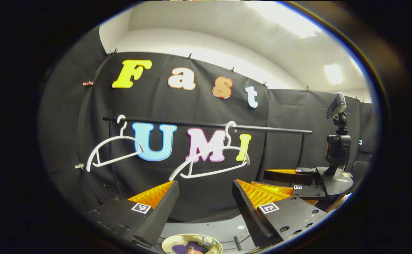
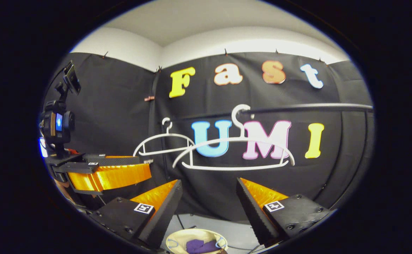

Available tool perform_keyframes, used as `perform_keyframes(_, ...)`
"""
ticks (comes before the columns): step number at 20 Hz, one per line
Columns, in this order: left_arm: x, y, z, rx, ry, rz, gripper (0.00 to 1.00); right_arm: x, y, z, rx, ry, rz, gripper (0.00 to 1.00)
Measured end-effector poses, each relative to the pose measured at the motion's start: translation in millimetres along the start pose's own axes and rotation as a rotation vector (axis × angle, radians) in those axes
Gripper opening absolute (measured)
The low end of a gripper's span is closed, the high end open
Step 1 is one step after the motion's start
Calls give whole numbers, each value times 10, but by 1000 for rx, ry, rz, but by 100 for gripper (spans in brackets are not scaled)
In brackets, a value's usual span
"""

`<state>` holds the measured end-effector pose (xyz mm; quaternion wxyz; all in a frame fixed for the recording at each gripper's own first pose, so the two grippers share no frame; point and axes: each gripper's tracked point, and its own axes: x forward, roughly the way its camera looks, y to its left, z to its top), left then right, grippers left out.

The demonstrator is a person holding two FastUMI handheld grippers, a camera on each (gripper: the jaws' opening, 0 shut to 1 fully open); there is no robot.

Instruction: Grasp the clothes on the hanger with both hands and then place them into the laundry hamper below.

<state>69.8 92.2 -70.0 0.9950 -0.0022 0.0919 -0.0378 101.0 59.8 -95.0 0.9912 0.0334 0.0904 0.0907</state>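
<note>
Two bare white hangers (image 1: 114, 150) (image 1: 211, 158) hang from a black rail (image 1: 269, 128); the right gripper view also has the hangers (image 2: 163, 143) (image 2: 237, 150) and the rail (image 2: 308, 107). Below, a pale round hamper (image 1: 169, 243) (image 2: 176, 240) holds purple clothes (image 1: 183, 248) (image 2: 197, 246). My left gripper (image 1: 204, 197) stands open and holds nothing, in front of the nearer hanger and above the hamper. My right gripper (image 2: 209, 194) is open too, nothing between its fingers. The right gripper (image 1: 290, 181) sits off to the right in the left gripper view. The left gripper (image 2: 110, 173) is at the left in the right gripper view.
A small camera on a black mount (image 1: 337, 141) (image 2: 59, 116) rides on each gripper. Black cloth covers the booth's walls behind the rail. Pale floor (image 1: 223, 229) lies around the hamper, with a thin cable on it.
</note>
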Motion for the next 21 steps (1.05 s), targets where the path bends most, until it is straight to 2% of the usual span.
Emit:
perform_keyframes(5, -446, -224, 130, 56, -80, -39, 92, -510, 129, 274, -63, -131, -90, 99)
perform_keyframes(9, -657, -394, 183, 61, -104, -65, 95, -766, 251, 385, -61, -166, -91, 99)
perform_keyframes(10, -701, -405, 206, 63, -110, -61, 95, -794, 247, 423, -60, -175, -91, 95)
perform_keyframes(12, -744, -405, 223, 67, -113, -54, 95, -865, 254, 461, -56, -182, -89, 97)
perform_keyframes(13, -748, -424, 221, 64, -110, -55, 95, -887, 253, 469, -53, -183, -91, 95)
perform_keyframes(15, -782, -440, 232, 65, -108, -48, 95, -927, 236, 467, -49, -181, -90, 99)
perform_keyframes(17, -790, -457, 218, 65, -101, -49, 95, -943, 226, 467, -46, -179, -87, 99)
perform_keyframes(19, -755, -474, 186, 64, -82, -50, 95, -928, 212, 463, -47, -176, -84, 95)
perform_keyframes(21, -736, -472, 178, 68, -76, -44, 95, -926, 234, 462, -47, -172, -73, 95)
